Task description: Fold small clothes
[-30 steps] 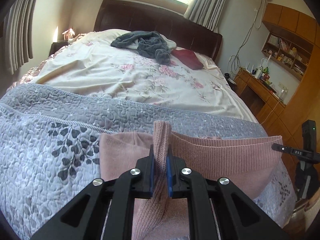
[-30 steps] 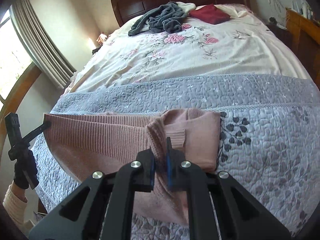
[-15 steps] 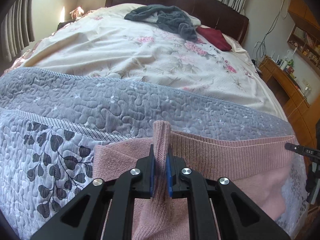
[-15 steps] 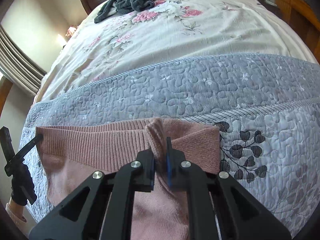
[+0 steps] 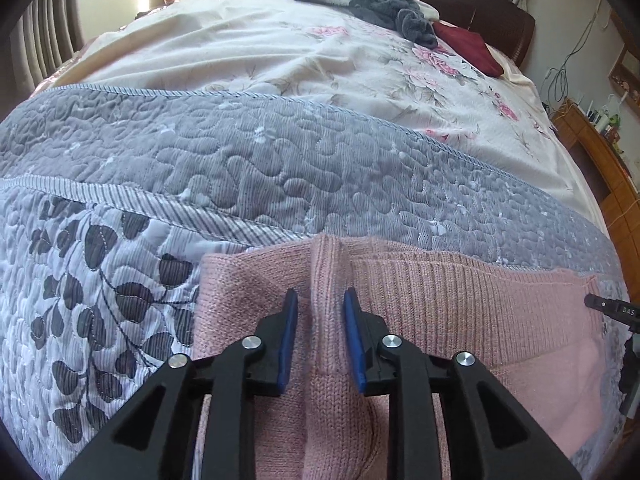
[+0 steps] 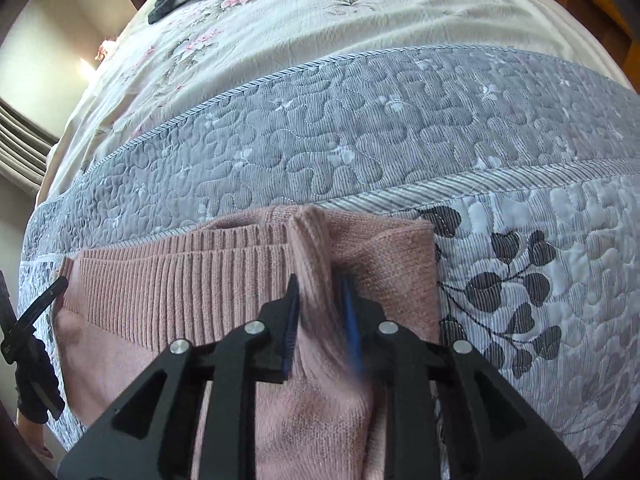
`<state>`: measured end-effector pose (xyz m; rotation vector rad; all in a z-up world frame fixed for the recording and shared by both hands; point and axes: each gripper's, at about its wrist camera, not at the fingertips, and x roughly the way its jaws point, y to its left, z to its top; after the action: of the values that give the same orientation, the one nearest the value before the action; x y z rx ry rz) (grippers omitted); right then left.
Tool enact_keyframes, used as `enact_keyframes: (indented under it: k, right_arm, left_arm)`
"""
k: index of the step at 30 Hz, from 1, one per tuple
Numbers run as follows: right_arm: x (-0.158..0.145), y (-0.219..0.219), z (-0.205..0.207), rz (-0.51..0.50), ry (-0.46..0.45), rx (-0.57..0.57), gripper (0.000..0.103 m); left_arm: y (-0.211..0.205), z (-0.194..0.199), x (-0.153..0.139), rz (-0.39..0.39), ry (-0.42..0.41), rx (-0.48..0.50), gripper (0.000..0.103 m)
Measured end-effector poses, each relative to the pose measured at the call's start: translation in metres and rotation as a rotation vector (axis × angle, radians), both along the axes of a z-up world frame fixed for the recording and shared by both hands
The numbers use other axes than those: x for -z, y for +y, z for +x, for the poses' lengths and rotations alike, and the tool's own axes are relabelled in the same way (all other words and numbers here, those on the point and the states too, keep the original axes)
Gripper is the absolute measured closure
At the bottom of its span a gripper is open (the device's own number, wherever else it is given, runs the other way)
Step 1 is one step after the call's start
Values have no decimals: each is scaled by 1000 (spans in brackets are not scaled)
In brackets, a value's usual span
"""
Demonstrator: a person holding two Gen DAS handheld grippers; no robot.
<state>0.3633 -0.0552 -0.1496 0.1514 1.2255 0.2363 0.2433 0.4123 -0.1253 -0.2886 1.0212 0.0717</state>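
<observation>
A pink knit sweater (image 5: 460, 320) lies folded on the grey quilted bedspread (image 5: 280, 168), its ribbed hem doubled along the far edge. My left gripper (image 5: 321, 316) is open, its blue pads either side of a raised ridge of the knit at the sweater's left end. In the right wrist view the same sweater (image 6: 180, 280) shows, and my right gripper (image 6: 320, 304) stands open around a pinched-up fold at its right end. The fold still stands between the pads. The cloth below both grippers is hidden by their black frames.
Farther up the bed lies a floral sheet (image 5: 320, 60) with a heap of dark grey clothes (image 5: 372, 0) and a dark red item (image 5: 468, 46) by the headboard. Wooden shelves (image 5: 600, 160) stand at the right. A gloved hand (image 6: 32, 380) holds the other gripper at the bed's left edge.
Both grippers carried the sweater's near edge forward over itself and lowered it onto the quilt. Both have now opened and let go of the knit folds.
</observation>
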Motion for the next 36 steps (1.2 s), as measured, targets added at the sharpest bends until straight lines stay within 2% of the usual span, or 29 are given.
enact_keyframes:
  k: [3,5,7,9,14,15,17,21,23,28,30,34,36]
  right_arm:
    - [-18,-10,-24,24,-22,-33,72]
    - [-28,-19,-47,44,-19,-59,67]
    - [-34,-26,-75,46,-13,-90,63]
    - [-32,-32,-104,42,12,-110,61]
    - [-8,-36,-158,47,101,-139,60]
    - [-3,-35,-165,46,114,-147,68]
    - [2,-33,-172,86,137,-161,94]
    - [-17,-37,-178,111,103,-139,96]
    - [-20,-38,-178,91,108,-135,96]
    - [7,-39,-179,15,159,-131,96]
    - [17,-40,-179,17,163,-124,96]
    - [17,-39,-178,24,167,-124,94]
    - [8,-40,-174,50,157,-130,86]
  left_arm:
    - [1,-20,-19,63,-41,-8,69]
    - [-2,-37,-32,77,-55,8,66]
    - [-10,-56,-44,54,-68,30,65]
    - [-23,-77,-50,24,-65,71,59]
    - [-64,-116,-43,-22,-9,168,56]
    - [-71,-121,-39,-32,-1,183,56]
    - [-81,-128,-31,-40,18,199,56]
    - [-88,-131,-12,-27,81,200,56]
    - [-86,-132,-1,-21,112,192,56]
    - [-79,-133,13,-42,126,182,56]
    - [-79,-135,15,-43,125,183,56]
    - [-80,-135,14,-30,135,191,56]
    - [-80,-130,7,-38,142,183,56]
